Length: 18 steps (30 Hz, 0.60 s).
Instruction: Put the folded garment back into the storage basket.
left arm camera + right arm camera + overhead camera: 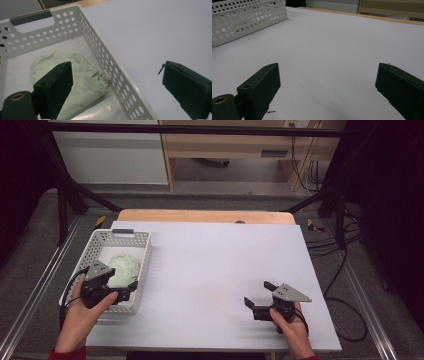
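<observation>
Cloth point(82, 80), pale green and crumpled, lies in the white basket point(141, 251) at the table's left. The left claw point(126, 292) is wide open with nothing in it, one jaw over the cloth, one outside the basket wall. To grab well, bring both jaws inside, then pinch a fold. The left gripper view shows a small tag on the cloth; the high view shows the right claw point(256, 295) open and empty, far off
</observation>
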Each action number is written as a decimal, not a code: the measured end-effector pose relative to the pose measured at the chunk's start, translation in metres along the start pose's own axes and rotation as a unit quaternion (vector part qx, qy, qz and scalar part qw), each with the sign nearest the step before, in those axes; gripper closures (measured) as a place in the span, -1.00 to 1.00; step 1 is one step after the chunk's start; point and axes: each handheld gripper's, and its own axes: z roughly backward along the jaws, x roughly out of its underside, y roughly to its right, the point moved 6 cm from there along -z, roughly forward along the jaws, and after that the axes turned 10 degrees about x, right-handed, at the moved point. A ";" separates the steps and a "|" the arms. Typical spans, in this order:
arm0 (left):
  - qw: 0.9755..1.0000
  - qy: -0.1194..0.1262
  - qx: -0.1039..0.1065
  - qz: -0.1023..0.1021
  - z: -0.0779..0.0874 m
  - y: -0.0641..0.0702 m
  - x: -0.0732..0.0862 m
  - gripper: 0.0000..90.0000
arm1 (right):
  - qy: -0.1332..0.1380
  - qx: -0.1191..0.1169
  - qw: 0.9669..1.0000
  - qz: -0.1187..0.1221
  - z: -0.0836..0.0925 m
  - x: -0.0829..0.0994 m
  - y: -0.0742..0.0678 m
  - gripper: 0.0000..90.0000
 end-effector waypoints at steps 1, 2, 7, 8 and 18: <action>1.000 0.001 0.000 0.000 0.000 0.000 0.000 -0.79 | 0.000 0.000 1.000 0.000 0.000 0.000 -0.001 -0.86; 1.000 0.000 0.002 0.000 0.000 0.000 0.000 -0.79 | 0.000 -0.001 1.000 0.000 -0.001 0.000 -0.001 -0.86; 1.000 0.000 0.001 0.001 0.000 0.000 0.000 -0.79 | 0.000 -0.004 1.000 0.001 -0.003 -0.001 -0.005 -0.86; 1.000 0.001 0.002 0.001 0.000 0.000 0.000 -0.79 | 0.001 -0.005 1.000 0.002 -0.004 -0.001 -0.005 -0.86; 1.000 0.001 0.001 -0.001 0.000 0.001 -0.001 -0.79 | 0.000 -0.010 1.000 0.010 -0.010 -0.005 -0.010 -0.87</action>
